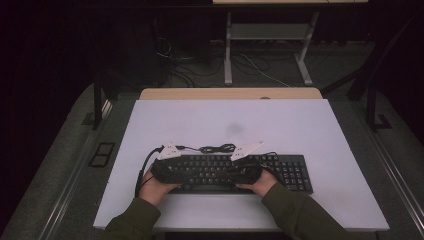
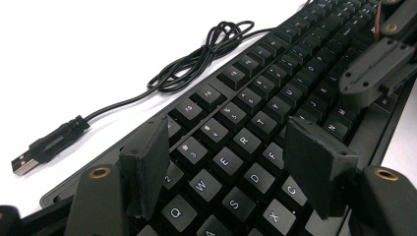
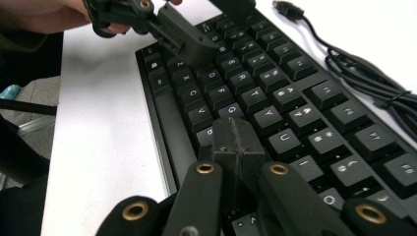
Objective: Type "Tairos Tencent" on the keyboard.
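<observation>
Fingers (image 3: 236, 142) of the right gripper (image 1: 248, 169) are pressed flat together with nothing between them, their joined tip poised low over the middle letter keys of the black keyboard (image 1: 295, 172), close to the G and B caps; whether it touches a key I cannot tell. Closed like that, they make one blunt point, which I judge is meant for pressing a single key rather than grasping anything. The left gripper (image 1: 167, 171) has its fingers (image 2: 147, 167) partly apart and holding nothing, spread over the near-left letter rows (around W, E, S and C), perhaps because it is only waiting its turn.

The keyboard lies flat on the white bench (image 1: 350, 140), toward the near edge and a little right of centre, its long side running left to right so both hands reach it from the near side. Its cable (image 2: 196, 59) sits in a loose coil on the bench just beyond the far edge, and the USB plug (image 2: 29, 157) lies free on the bench, connected to nothing. That slack keeps the cord off the keys. In the high view both grippers hover over the left half of the keyboard, near one another.
</observation>
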A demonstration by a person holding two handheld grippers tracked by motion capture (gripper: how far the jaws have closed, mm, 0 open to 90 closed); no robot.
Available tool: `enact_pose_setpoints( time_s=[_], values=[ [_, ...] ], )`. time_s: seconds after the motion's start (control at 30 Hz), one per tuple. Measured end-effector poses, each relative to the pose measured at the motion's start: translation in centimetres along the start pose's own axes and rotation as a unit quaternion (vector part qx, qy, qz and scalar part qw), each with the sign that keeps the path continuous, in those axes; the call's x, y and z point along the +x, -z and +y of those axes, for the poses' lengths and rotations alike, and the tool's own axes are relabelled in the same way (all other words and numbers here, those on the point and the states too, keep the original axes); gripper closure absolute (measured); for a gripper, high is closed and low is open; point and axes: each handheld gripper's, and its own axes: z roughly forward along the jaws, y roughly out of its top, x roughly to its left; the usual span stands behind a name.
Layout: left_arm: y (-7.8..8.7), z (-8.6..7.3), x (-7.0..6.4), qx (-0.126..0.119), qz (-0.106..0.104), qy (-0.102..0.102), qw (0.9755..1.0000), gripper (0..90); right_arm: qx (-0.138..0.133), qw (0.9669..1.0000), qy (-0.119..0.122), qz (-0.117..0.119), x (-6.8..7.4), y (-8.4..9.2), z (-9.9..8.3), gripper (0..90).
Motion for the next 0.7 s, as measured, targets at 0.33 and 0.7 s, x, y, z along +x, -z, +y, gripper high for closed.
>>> enact_pose_setpoints(
  time_s=[0.33,0.7],
  values=[
    [0.0,0.0,0.0,-0.001,-0.002,0.000,1.0000,33.4,0.020,0.9998,0.003,-0.003,0.4,-0.9,-0.2,89.3],
    [0.2,0.0,0.0,-0.004,-0.003,0.000,1.0000,33.4,0.031,0.9995,0.005,-0.008,0.5,-1.2,-0.3,89.3]
  ],
)
